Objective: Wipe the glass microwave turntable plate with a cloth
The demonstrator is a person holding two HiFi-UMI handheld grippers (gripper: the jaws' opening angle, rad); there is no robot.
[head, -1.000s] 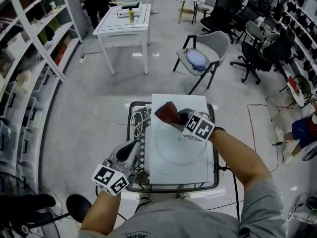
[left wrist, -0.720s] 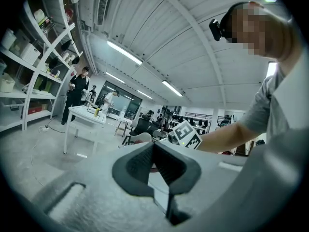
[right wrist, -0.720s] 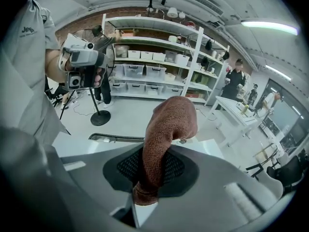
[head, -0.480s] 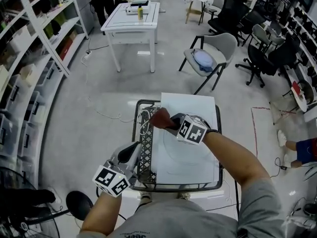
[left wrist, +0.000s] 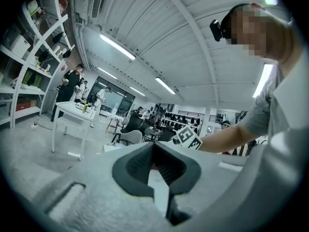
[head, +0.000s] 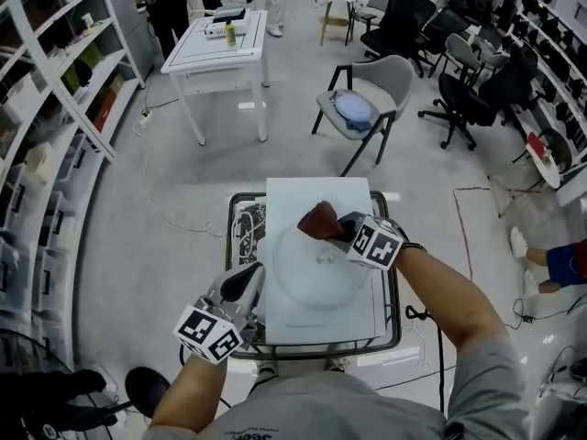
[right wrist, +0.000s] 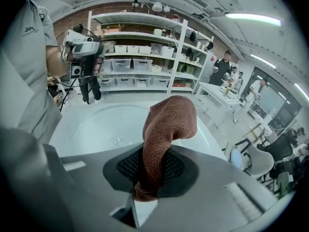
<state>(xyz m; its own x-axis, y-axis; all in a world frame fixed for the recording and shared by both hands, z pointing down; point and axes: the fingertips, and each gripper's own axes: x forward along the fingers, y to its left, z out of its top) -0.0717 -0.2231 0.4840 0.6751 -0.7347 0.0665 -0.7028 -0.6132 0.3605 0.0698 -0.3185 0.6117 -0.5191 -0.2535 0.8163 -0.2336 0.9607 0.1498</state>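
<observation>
The clear glass turntable plate (head: 316,273) lies flat on a white board (head: 312,195) atop a wire cart. My right gripper (head: 341,227) is shut on a brown cloth (head: 319,218), which hangs over the plate's far rim. In the right gripper view the cloth (right wrist: 169,120) rises out of the jaws of the right gripper (right wrist: 148,170), and the plate (right wrist: 104,124) lies beyond. My left gripper (head: 249,278) hovers at the board's left edge beside the plate. In its own view the left gripper (left wrist: 157,170) has its pads together with nothing seen between them.
The cart's wire basket (head: 240,211) holds cables left of the board. On the floor beyond stand a grey chair with a blue cushion (head: 362,108), a white table (head: 215,44) and black office chairs (head: 472,71). Shelving (head: 46,108) lines the left wall.
The right gripper carried the cloth to the left far side of the plate, then back right to the plate's far rim. The left gripper stayed at the board's left edge.
</observation>
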